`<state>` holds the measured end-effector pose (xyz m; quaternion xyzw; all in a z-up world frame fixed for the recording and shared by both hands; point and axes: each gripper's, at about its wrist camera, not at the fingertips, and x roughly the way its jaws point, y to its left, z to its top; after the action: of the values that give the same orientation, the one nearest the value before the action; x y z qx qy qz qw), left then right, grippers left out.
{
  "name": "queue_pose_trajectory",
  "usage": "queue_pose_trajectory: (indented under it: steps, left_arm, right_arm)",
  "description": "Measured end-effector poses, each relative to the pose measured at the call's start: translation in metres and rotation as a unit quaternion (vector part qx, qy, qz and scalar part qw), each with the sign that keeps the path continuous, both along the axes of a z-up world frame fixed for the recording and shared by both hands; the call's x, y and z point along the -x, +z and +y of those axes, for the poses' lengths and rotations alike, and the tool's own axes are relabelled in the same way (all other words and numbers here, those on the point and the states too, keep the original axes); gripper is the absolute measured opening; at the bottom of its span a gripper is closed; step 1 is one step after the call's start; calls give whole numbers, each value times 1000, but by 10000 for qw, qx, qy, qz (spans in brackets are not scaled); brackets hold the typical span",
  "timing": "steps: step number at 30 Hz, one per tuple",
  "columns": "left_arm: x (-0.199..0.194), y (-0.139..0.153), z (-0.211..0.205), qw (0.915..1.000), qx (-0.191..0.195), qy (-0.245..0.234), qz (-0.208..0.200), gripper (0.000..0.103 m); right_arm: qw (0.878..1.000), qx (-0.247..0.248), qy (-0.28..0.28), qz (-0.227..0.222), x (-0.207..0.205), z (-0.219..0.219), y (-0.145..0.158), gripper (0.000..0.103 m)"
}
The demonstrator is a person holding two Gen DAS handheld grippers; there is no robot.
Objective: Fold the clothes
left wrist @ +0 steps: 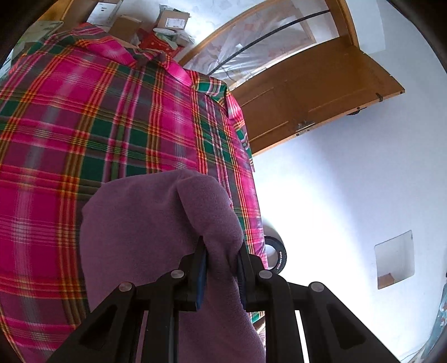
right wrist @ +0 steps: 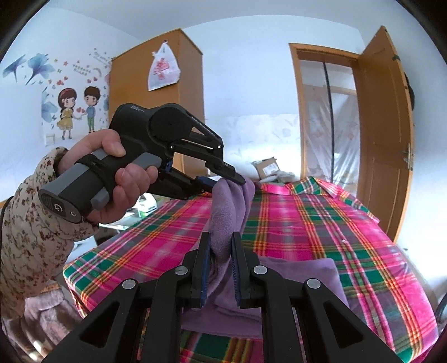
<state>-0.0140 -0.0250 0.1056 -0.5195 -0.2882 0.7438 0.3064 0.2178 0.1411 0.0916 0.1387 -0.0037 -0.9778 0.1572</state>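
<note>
Left gripper: your jaws are closed down on a bunched edge of the purple fleece garment, held up above the bed; in the left wrist view the cloth fills the gap between the fingers
Right gripper: jaws pinched narrow on a lower stretch of the same fleece, just below the left grasp
Where the garment is: one part hangs lifted between your two grippers, the rest lies in flat layers on the plaid bedspread near the front edge of the bed
Slip risk: both grasps look to be on thick gathered folds, not a clean single edge, so if you pull the grippers apart quickly a layer could slide out of one pair of jaws
Skew risk: the two grips sit close together on one narrow bunch, so the hanging cloth may twist and land crooked on the layers already down
Dragging risk: lifting higher could pull the flat layers along and undo them, since they are one piece with what you hold
Edge risk: the folded part lies near the bed's front edge, and a tug towards you could take it over the side
Surroundings: cardboard boxes and clutter at the far end of the bed, well apart; a tape roll beside the bed; wardrobe and open door behind
In the way: nothing lies on the bedspread between the fleece and the boxes
</note>
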Motion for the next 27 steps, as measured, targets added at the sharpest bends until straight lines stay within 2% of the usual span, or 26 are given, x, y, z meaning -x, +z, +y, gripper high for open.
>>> queue_pose_trajectory:
  steps: [21,27]
  left_arm:
    - [20,-12,65,9989,192,-389,-181,19]
    - [29,-26,81,9979,255,-478,-358,19]
  right_arm:
    - [9979,230,-529,-307,3,54,-14,14]
    - [9950,377,-747,-544,10,73,-25,14]
